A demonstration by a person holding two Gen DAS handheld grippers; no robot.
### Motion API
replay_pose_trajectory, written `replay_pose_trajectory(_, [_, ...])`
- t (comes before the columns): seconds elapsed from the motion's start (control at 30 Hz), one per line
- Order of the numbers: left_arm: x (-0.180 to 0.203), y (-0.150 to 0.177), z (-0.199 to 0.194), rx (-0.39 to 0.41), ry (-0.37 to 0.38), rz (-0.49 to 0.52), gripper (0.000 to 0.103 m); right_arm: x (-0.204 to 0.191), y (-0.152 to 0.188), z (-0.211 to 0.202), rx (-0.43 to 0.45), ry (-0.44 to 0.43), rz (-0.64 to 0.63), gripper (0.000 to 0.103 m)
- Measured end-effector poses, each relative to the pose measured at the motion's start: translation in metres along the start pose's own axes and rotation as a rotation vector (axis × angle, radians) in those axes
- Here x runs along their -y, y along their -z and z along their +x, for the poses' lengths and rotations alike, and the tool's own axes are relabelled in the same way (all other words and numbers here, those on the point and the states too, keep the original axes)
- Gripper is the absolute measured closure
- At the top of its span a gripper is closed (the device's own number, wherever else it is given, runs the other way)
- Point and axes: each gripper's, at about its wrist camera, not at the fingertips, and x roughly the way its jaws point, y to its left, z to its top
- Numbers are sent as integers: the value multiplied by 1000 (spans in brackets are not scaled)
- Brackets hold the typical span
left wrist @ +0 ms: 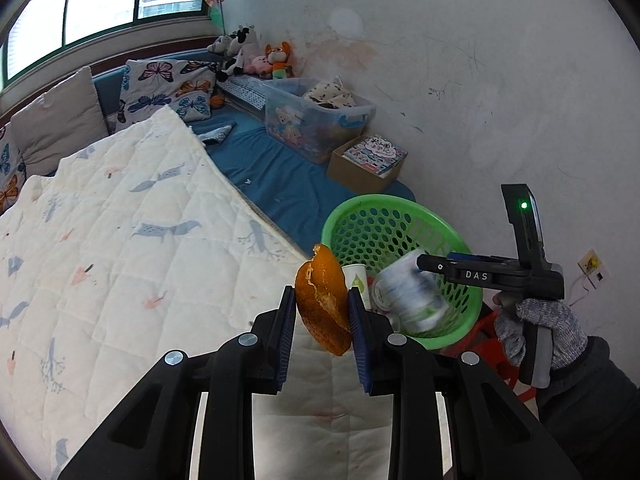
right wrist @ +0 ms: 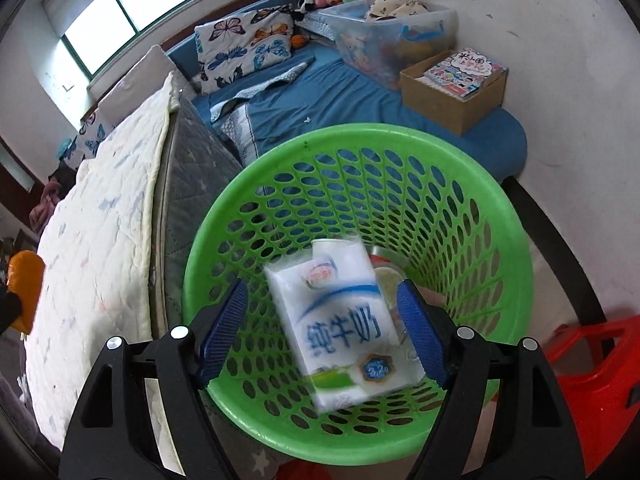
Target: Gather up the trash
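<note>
My left gripper [left wrist: 320,298] is shut on a curled piece of orange peel [left wrist: 324,312], held over the edge of the quilted bed. The peel [right wrist: 26,280] also shows at the far left of the right wrist view. Just to its right stands a green perforated basket [left wrist: 384,204]. My right gripper [right wrist: 322,286] hangs open over the basket [right wrist: 280,156]. A white and blue milk carton [right wrist: 340,320] is blurred between its blue pads, free of the left pad, above the basket's inside. From the left wrist view the carton [left wrist: 412,296] sits under the right gripper [left wrist: 440,270]. A paper cup [left wrist: 356,280] lies in the basket.
A white quilt [left wrist: 120,240] covers the bed on the left. Beyond the basket, a blue mat [right wrist: 340,92] carries a clear storage bin [left wrist: 316,116] and a cardboard box of books [left wrist: 368,164]. A red stool [right wrist: 592,380] stands right of the basket. A gloved hand [left wrist: 540,320] holds the right gripper.
</note>
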Motion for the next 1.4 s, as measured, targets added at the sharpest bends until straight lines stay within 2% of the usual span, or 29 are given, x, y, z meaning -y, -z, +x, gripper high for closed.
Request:
replay_pose_trajectory(0.13, [12, -6, 12, -13, 16, 22, 77, 0, 3, -13, 23, 1, -8, 26])
replay_pose_trajectory(0.33, [30, -13, 35, -45, 51, 43, 77, -8, 13, -41, 75, 45, -55, 26])
replay_pose_trajectory(0.6, [54, -17, 59, -73, 60, 83, 77, -14, 35, -71, 124, 104, -93, 26])
replay_pose_trajectory(1.03, [71, -22, 92, -135, 58, 103, 73, -11, 68, -81, 118, 152, -86, 25])
replay_pose_trajectory(1.13, [71, -22, 98, -151, 71, 95, 71, -9, 72, -82, 117, 145, -71, 25])
replay_pose_trajectory(1.17, [71, -21, 100, -154, 79, 92, 66, -8, 74, -82, 116, 143, -65, 25])
replay_pose_trajectory(1.2, [71, -20, 100, -154, 82, 87, 56, -8, 75, -82, 116, 140, -62, 25])
replay_pose_trajectory(1.27, [69, -20, 97, -139, 83, 77, 48, -8, 77, -84, 116, 138, -58, 25])
replay_pose_trajectory(1.4, [68, -20, 88, -122, 91, 78, 48, -10, 80, -88, 124, 130, -49, 25])
